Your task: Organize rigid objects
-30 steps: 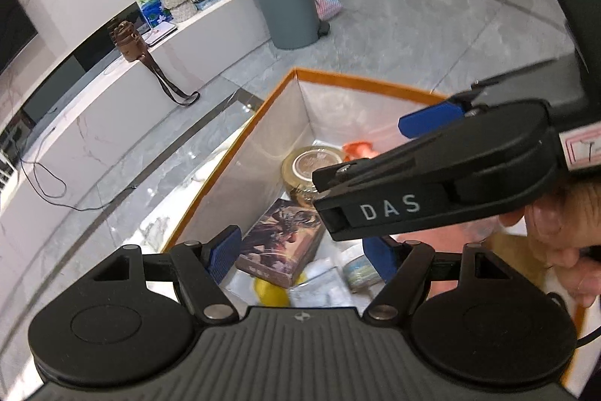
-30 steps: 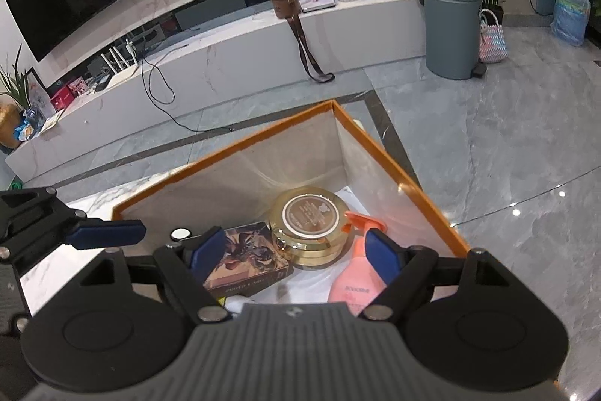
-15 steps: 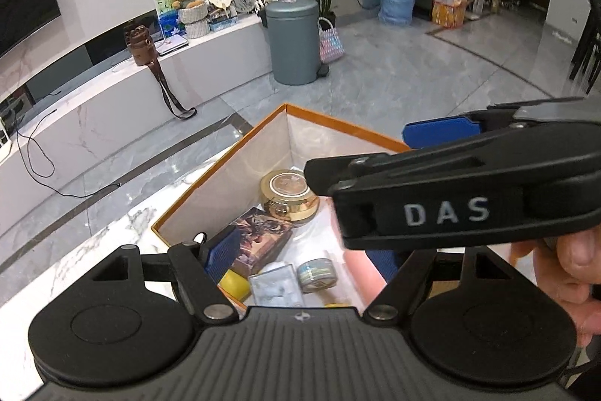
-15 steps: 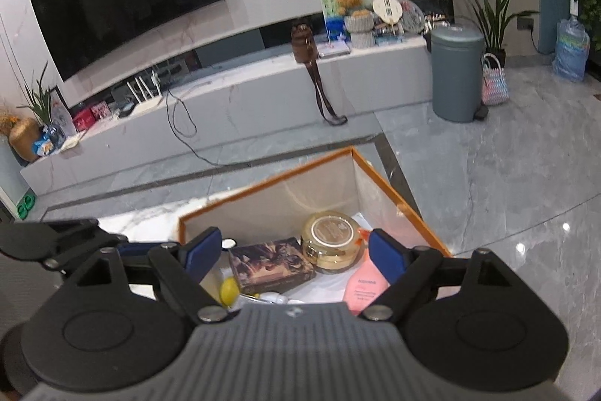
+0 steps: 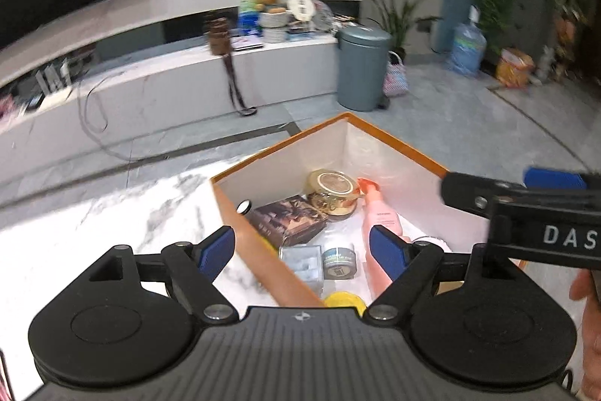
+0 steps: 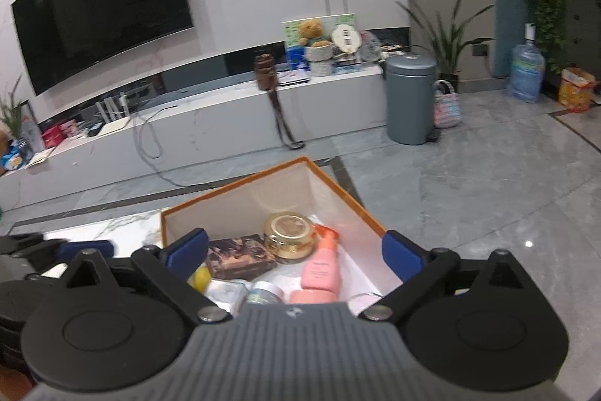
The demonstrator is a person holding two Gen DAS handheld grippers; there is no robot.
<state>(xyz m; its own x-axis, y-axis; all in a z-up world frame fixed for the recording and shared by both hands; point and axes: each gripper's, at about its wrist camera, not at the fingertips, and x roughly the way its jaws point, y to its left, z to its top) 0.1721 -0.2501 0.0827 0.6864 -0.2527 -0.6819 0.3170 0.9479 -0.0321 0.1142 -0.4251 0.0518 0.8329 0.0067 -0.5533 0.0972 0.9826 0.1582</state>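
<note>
An orange-rimmed box [image 5: 398, 141] [image 6: 240, 183] stands on a white marble table [image 5: 94, 228]. Inside lie a gold round tin [image 5: 332, 194] [image 6: 289, 235], a dark printed box [image 5: 287, 222] [image 6: 240, 256], a pink bottle [image 5: 379, 217] [image 6: 323, 265], a small grey-lidded jar [image 5: 339, 260] [image 6: 265, 292], a clear pouch [image 5: 302, 265] and a yellow item [image 5: 343, 299] [image 6: 201, 277]. My left gripper [image 5: 302, 250] is open and empty above the box's near left corner. My right gripper [image 6: 295, 250] is open and empty above the box; it also shows in the left wrist view [image 5: 526, 209].
Beyond the table are a grey tiled floor, a long white TV bench [image 6: 225, 115] with a brown bag [image 6: 266, 72] and cables, a grey bin [image 6: 411, 100], a TV [image 6: 101, 29], plants and a water jug [image 6: 526, 72].
Both grippers have pulled up and back from the box, so it looks smaller and lower. The right gripper has shifted to the right edge of the left wrist view. Both stay open.
</note>
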